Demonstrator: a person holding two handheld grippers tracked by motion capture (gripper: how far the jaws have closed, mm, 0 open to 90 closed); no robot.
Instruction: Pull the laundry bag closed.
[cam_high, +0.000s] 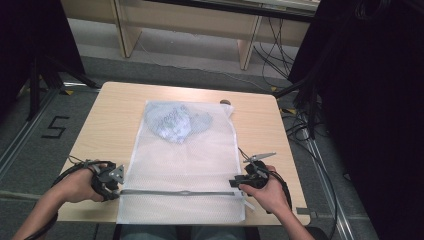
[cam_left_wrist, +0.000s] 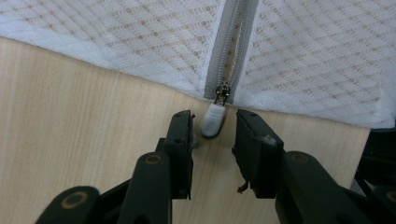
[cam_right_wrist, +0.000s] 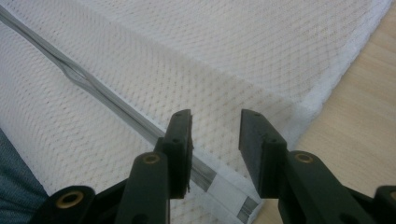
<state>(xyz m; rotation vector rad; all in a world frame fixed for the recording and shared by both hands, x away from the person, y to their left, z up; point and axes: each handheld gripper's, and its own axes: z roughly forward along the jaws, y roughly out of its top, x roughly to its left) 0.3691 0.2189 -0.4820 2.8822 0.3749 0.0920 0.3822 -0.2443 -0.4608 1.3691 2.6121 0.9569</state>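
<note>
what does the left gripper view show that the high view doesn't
Left gripper view alone: the white zipper pull hanging off the bag's edge, lying in the gap between the open jaws of the left gripper, apparently untouched, and the teeth of the grey zipper.

High view alone: the whole mesh laundry bag lying flat on the table, bluish clothing bunched at its far end, and the right gripper at the zipper's other end.

Both: the left gripper, the mesh bag, the zipper and the wooden tabletop.
</note>
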